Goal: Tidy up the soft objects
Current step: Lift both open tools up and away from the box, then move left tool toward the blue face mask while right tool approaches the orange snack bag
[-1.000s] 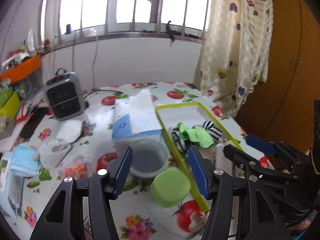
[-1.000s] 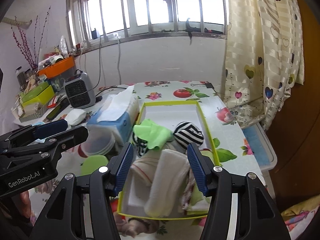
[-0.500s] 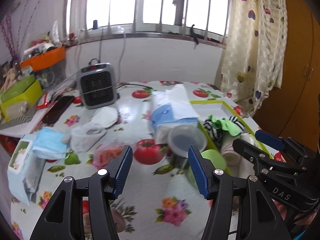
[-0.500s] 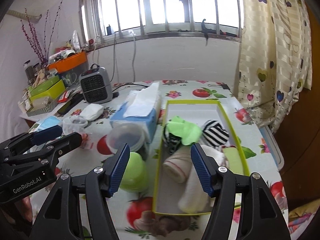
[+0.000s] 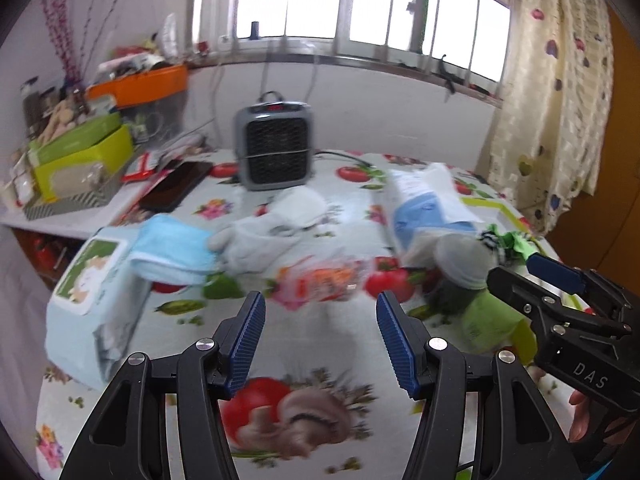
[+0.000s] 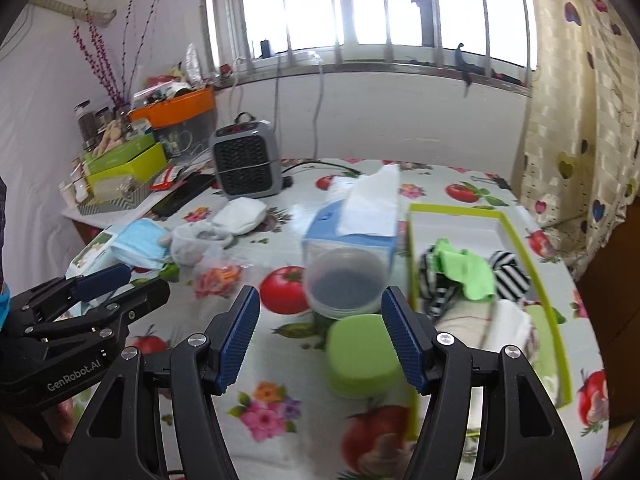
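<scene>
My left gripper (image 5: 320,340) is open and empty above the table's near edge. Beyond it lie a grey-white sock (image 5: 256,246), a white pad (image 5: 300,208) and a blue cloth (image 5: 172,250). My right gripper (image 6: 320,340) is open and empty, over the table left of the yellow-green tray (image 6: 520,240). The tray holds a green cloth (image 6: 464,268), striped socks (image 6: 508,276) and rolled white towels (image 6: 496,320). The sock (image 6: 192,240), pad (image 6: 240,216) and blue cloth (image 6: 140,244) show at left in the right wrist view.
A tissue box (image 6: 356,224), a clear tub (image 6: 344,284) and a green lid (image 6: 364,352) stand left of the tray. A grey heater (image 5: 276,146), a phone (image 5: 176,186), a wipes pack (image 5: 88,300) and an orange snack bag (image 5: 328,280) are on the table. Cluttered boxes stand far left.
Both grippers have swung left, away from the tray toward the loose items on the table's left side. Both stay open and empty.
</scene>
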{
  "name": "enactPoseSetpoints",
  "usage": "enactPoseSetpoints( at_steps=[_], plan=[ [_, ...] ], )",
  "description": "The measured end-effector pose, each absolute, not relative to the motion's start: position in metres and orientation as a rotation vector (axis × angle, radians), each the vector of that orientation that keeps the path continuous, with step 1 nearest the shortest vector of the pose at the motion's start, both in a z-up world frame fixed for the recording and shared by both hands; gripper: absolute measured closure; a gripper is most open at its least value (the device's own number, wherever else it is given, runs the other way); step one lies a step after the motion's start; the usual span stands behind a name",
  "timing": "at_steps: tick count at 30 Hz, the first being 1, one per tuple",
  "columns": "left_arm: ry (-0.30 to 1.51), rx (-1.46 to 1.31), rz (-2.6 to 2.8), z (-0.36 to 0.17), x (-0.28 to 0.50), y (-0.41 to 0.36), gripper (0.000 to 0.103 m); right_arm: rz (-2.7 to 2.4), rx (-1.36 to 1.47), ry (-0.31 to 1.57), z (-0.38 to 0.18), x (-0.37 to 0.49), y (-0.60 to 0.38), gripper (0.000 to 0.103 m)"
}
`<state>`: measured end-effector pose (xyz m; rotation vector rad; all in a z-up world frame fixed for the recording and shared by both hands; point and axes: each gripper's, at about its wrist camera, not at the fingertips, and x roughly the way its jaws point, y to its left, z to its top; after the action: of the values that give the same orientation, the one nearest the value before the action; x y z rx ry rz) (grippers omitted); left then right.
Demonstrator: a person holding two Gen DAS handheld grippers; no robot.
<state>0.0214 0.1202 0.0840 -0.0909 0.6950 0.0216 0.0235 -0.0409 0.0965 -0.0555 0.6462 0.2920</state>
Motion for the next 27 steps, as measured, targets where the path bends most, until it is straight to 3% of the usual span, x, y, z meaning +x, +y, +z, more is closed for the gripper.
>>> enactPoseSetpoints(
  at_steps=[13,16,27],
  plan=[
    [0.709,-0.163,0.116,0.071,0.025,0.186,0.046,0.382,-0.099,0.737,0.068,0.051,0.011,0.038],
    [0.709,-0.168,0.124,0.068,0.027,0.193,0.046,0.420,-0.102,0.748,0.065,0.060,0.023,0.027],
    [0.732,-0.185,0.120,0.055,0.033,0.208,0.046,0.415,-0.197,0.747,0.046,0.094,0.066,0.026]
  ],
)
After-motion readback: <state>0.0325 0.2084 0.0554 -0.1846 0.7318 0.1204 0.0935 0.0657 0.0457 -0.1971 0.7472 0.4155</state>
